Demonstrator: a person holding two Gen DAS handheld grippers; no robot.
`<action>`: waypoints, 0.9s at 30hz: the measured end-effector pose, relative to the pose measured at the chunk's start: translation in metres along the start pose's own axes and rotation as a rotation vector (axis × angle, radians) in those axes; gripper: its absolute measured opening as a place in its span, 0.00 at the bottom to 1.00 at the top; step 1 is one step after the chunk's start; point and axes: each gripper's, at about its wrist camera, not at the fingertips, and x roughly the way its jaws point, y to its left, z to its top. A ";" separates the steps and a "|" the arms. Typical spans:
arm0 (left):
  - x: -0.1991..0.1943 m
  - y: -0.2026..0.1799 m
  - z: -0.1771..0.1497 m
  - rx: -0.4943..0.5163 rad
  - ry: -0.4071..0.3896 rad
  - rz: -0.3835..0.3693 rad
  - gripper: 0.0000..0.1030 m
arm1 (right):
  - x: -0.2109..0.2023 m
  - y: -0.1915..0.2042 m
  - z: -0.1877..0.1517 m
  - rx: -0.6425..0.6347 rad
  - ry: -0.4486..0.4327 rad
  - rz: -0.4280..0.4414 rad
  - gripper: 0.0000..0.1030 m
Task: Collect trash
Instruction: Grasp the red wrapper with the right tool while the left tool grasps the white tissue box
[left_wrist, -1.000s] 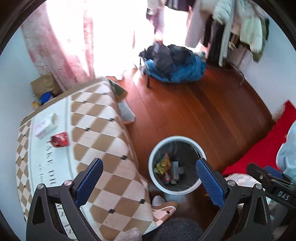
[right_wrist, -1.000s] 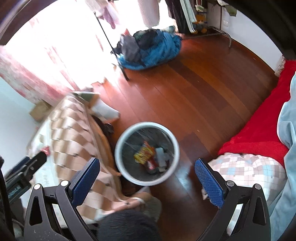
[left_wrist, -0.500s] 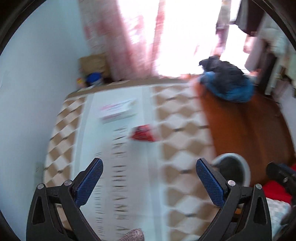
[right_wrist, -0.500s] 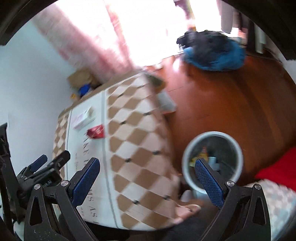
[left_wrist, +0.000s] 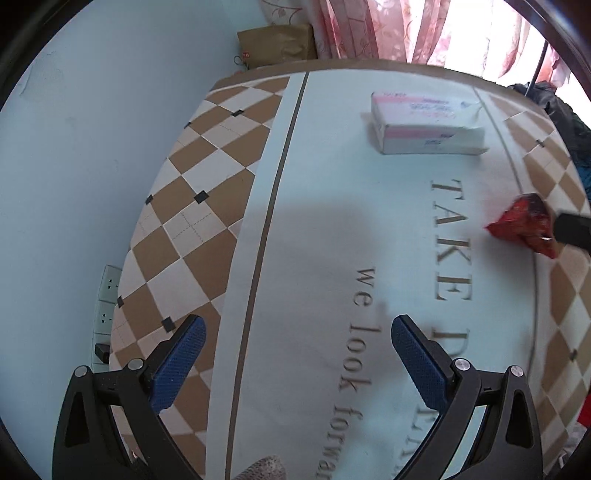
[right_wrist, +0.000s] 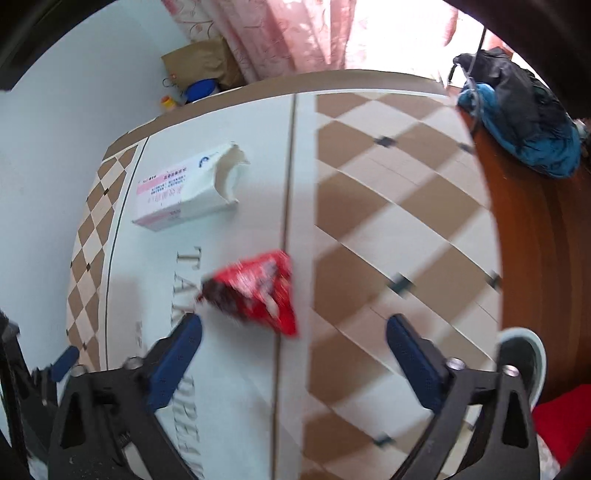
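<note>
Both grippers have swung away from the bin and now hang over the table, the left gripper (left_wrist: 295, 354) with its jaws wide apart above the bare white strip of the cloth (left_wrist: 314, 221) and the right gripper (right_wrist: 293, 349) equally spread, nothing between its pads. Just ahead of the right one lies the red snack wrapper (right_wrist: 258, 291) on the lettered cloth (blurred here), with the tissue box (right_wrist: 181, 188) further back. The white bin (right_wrist: 532, 354), centred a second ago, shows only at the right view's edge.
</note>
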 end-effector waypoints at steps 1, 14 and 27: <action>0.001 -0.001 0.001 0.009 -0.004 0.003 1.00 | 0.006 0.003 0.004 -0.001 0.009 0.006 0.80; -0.029 -0.043 0.074 0.466 -0.242 0.035 1.00 | -0.009 -0.028 0.030 0.087 -0.049 0.031 0.15; 0.010 -0.105 0.127 0.889 -0.138 -0.153 0.84 | -0.002 -0.074 0.066 0.173 0.006 -0.089 0.14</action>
